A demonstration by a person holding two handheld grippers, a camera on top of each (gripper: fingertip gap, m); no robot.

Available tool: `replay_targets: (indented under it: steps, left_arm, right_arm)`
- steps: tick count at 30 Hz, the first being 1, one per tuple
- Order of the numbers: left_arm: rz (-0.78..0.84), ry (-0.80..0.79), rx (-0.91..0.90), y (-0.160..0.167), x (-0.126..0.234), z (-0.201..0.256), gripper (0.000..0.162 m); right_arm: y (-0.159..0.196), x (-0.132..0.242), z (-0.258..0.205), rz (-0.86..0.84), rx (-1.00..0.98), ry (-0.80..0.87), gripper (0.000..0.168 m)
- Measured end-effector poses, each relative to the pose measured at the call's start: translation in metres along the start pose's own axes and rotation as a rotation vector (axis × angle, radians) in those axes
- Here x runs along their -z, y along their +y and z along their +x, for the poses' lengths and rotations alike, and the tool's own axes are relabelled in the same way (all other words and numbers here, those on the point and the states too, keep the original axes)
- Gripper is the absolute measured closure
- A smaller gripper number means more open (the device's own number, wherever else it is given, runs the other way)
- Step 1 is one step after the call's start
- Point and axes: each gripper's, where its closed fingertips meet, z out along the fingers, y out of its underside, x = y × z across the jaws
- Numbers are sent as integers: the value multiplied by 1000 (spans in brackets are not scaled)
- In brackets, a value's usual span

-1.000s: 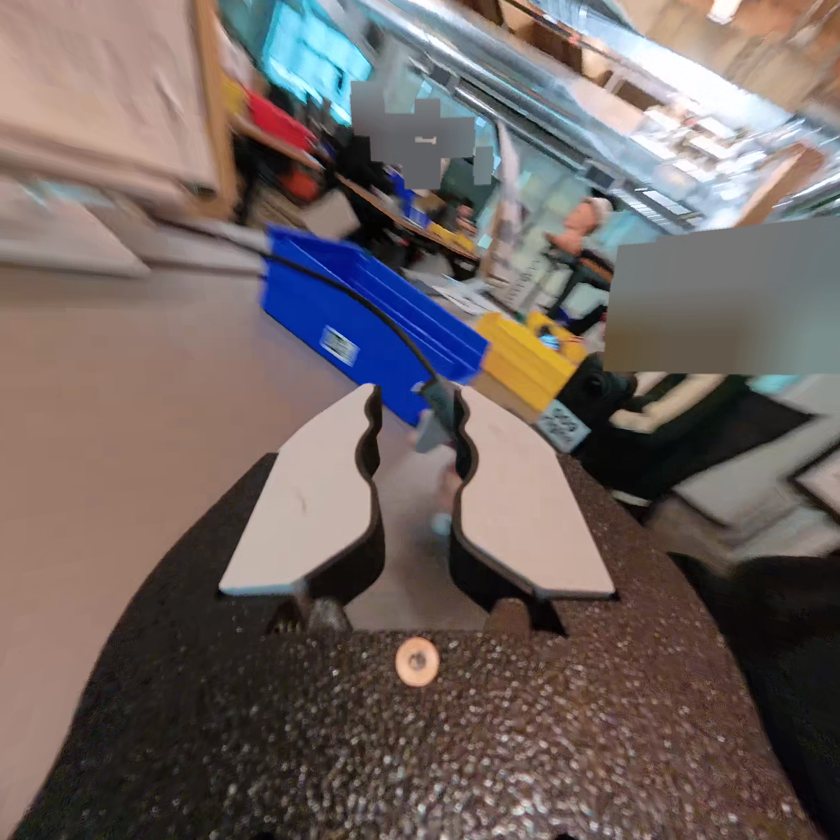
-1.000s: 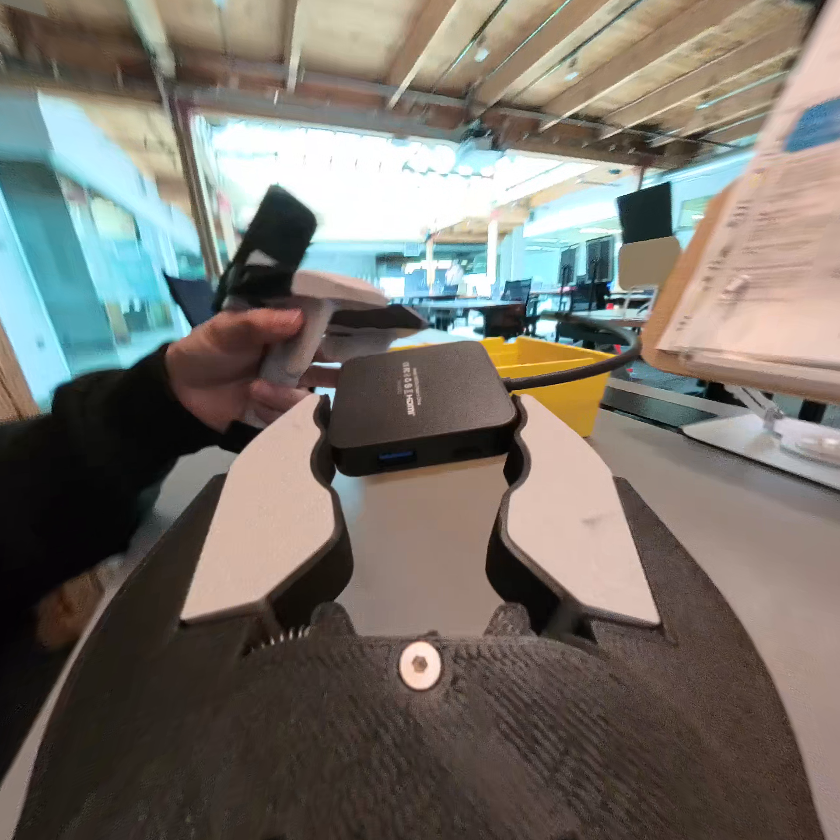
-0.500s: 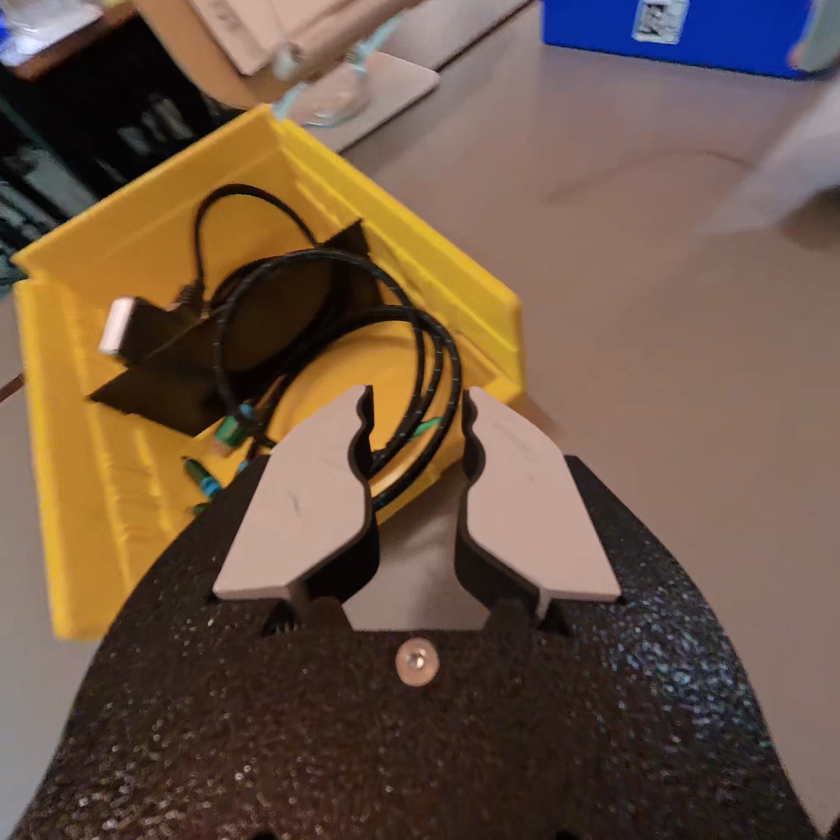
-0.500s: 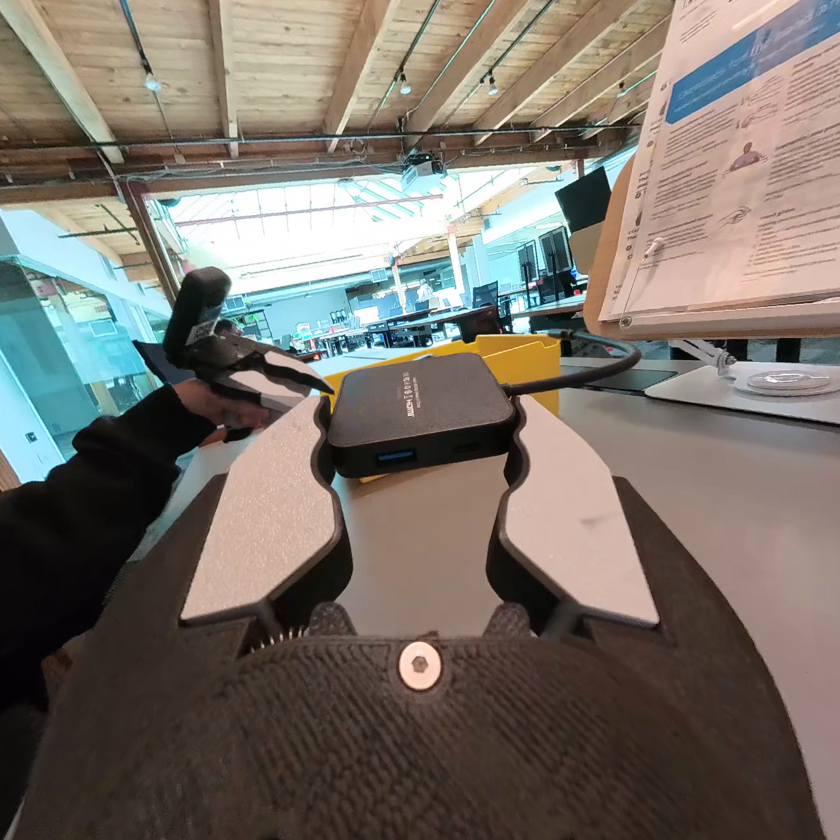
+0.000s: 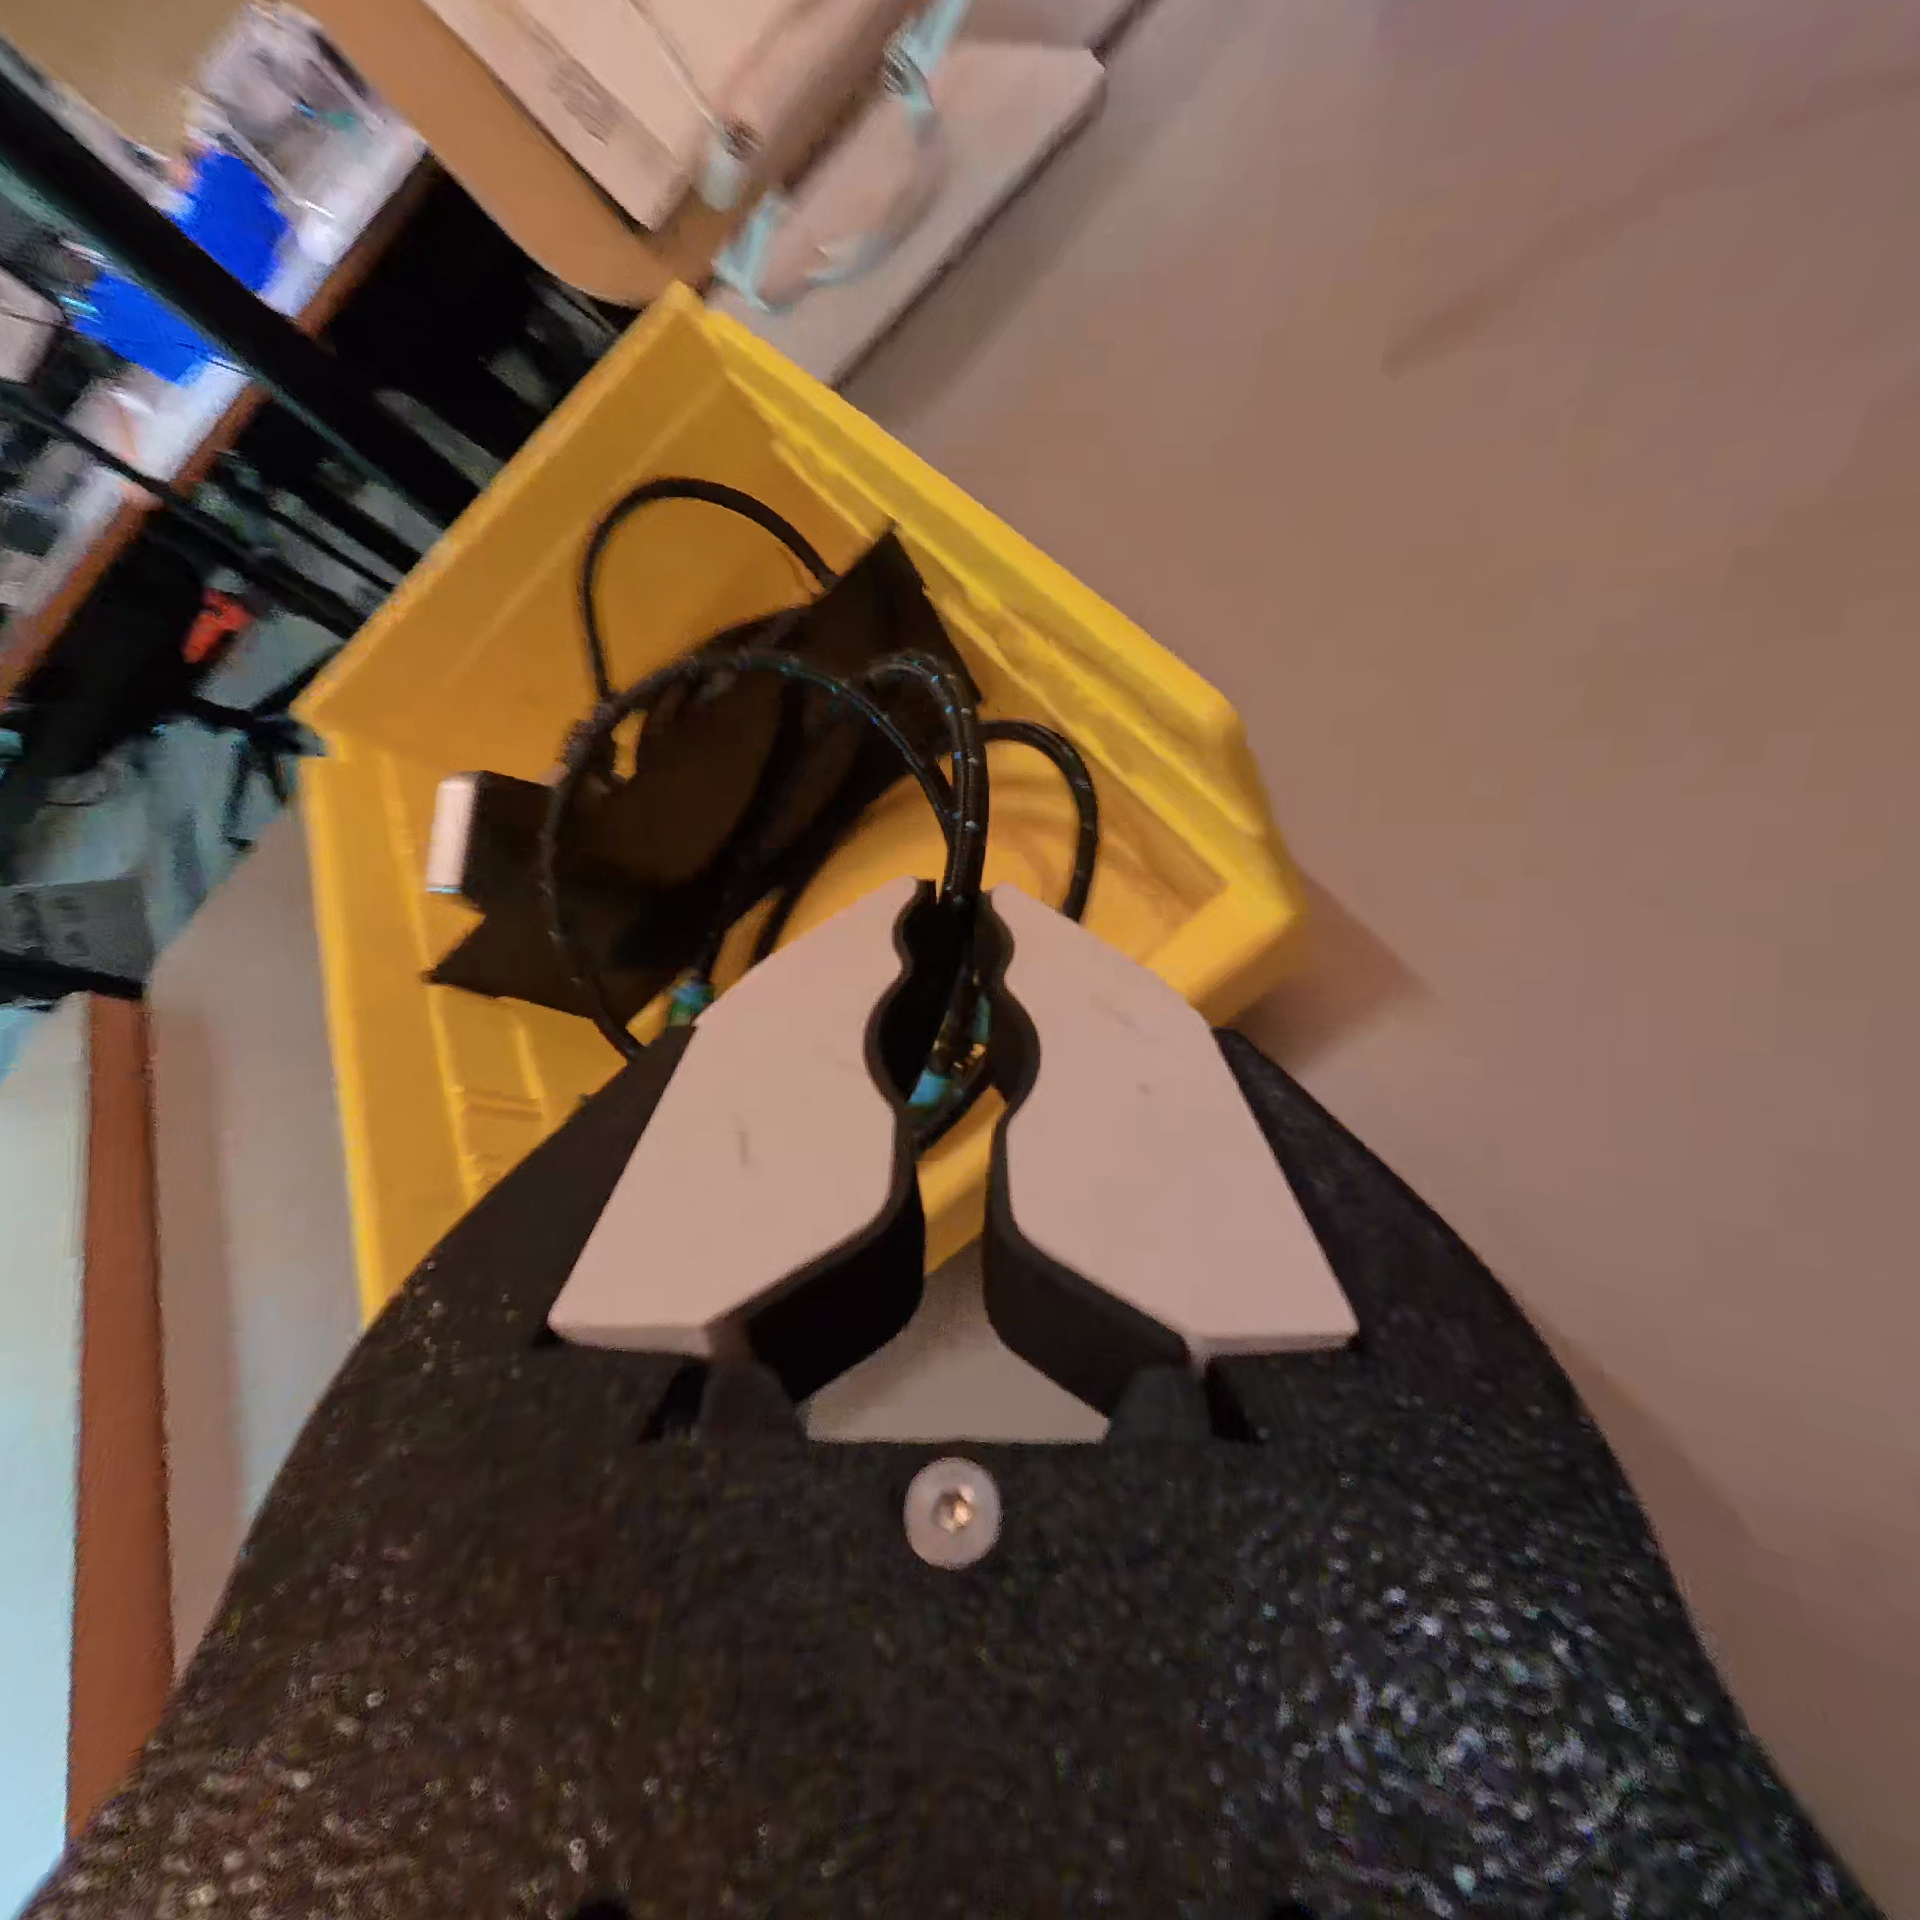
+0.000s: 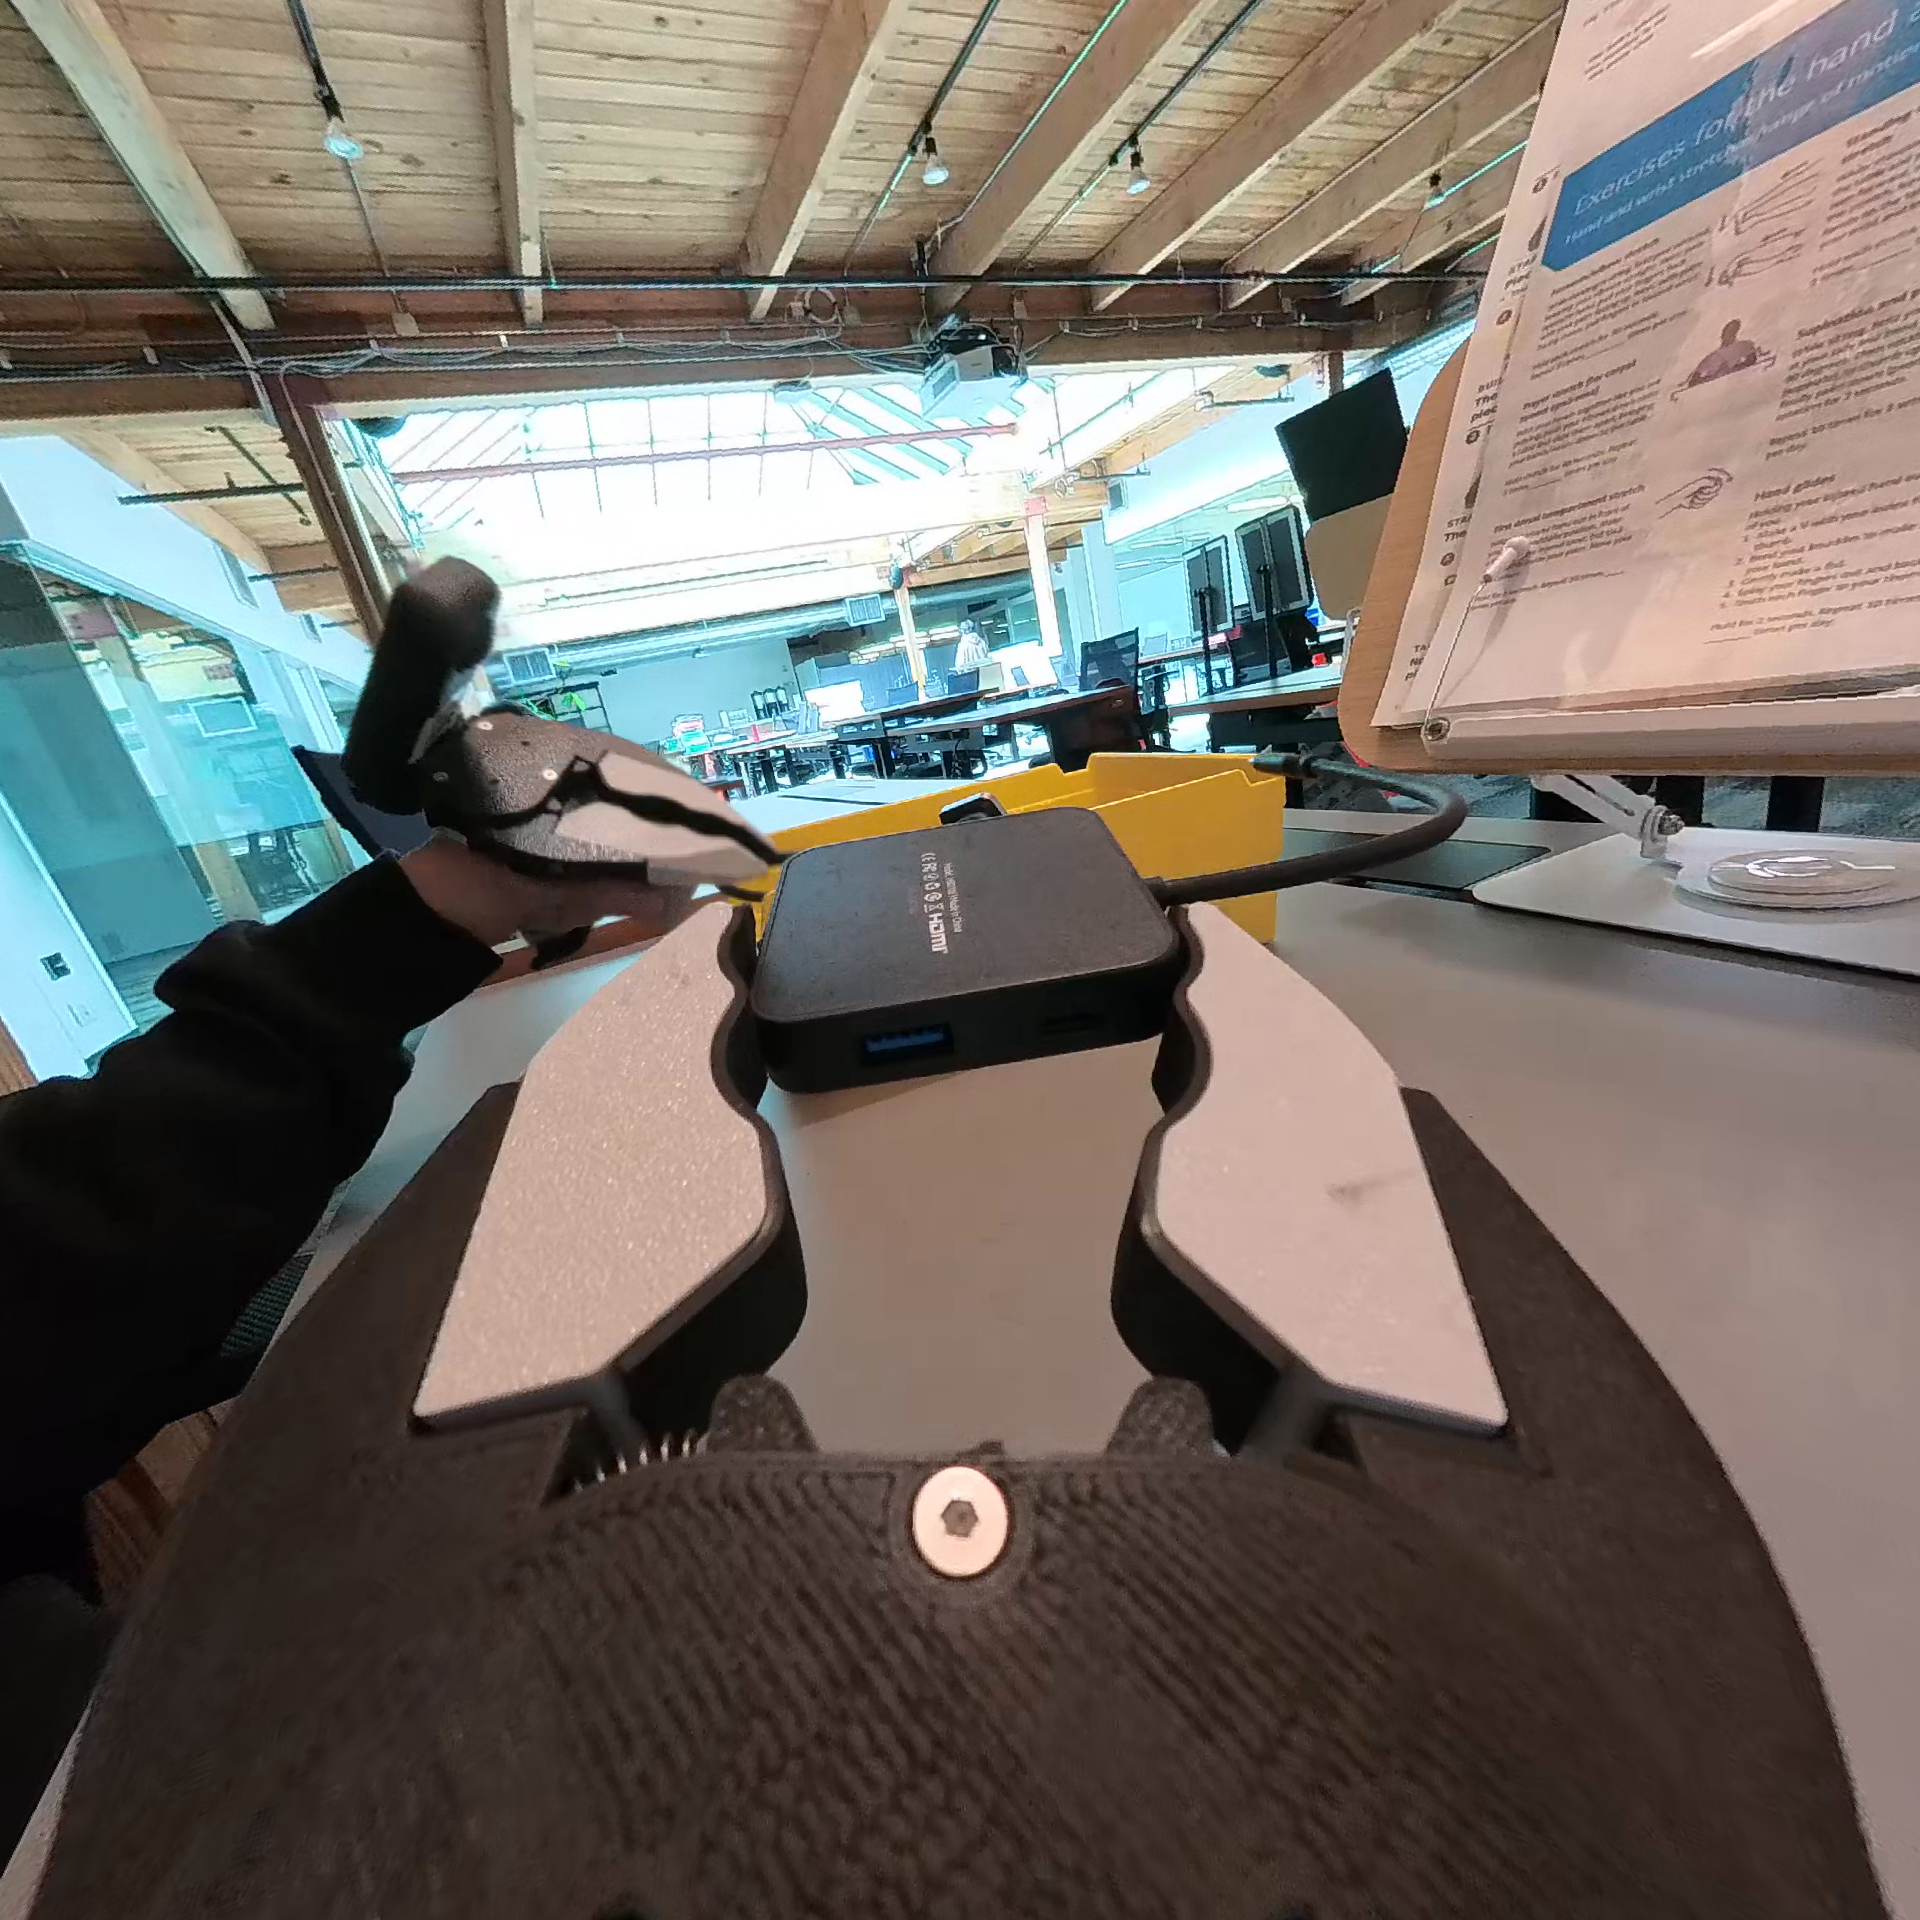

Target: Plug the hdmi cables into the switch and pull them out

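Two grippers. Right gripper: jaws clamp switch above tabletop. Left gripper: jaws narrowed around looped hdmi cable in yellow bin. Risk: my pull drags tangled coils out.

Two grippers, one switch, one yellow bin, several cables

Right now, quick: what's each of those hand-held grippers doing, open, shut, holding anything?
Left hand-held gripper: shut on a black cable over the yellow bin.
Right hand-held gripper: shut on the black switch.
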Motion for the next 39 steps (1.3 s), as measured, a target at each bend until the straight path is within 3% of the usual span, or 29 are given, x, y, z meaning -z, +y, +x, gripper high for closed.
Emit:
replay_targets:
  steps: [1,7,12,17,20,22,26,28,33,38,39]
  left_arm:
    - [46,-52,11,-8,4,-8,156]
    - [456,-288,109,-61,47,-43,156]
    - [834,-317,224,-94,91,-49,152]
    - [1157,-73,204,-142,129,-7,156]
    - [1287,221,204,-161,140,31,156]
    - [1208,442,77,-160,129,70,155]
    - [940,719,-203,-134,100,138,156]
    - [833,832,-286,-117,89,165,156]
    - [645,1080,-289,-87,78,197,156]
    - [384,1102,-266,-56,54,205,154]
    - [311,1123,-250,-48,53,207,145]
  right_arm:
    - [0,0,0,1,-1,0,94]
    - [0,0,-1,1,3,-3,94]
    - [0,0,-2,-1,8,-6,94]
    - [-2,2,1,11,24,12,94]
    - [-7,5,2,42,21,18,94]
    - [-21,12,3,117,34,21,94]
    - [-56,38,5,338,-36,-25,94]
    - [-60,46,12,354,-46,-12,94]
    - [-47,36,4,256,41,-3,94]
    - [-38,31,6,198,64,17,94]
    - [-38,31,7,201,61,17,94]
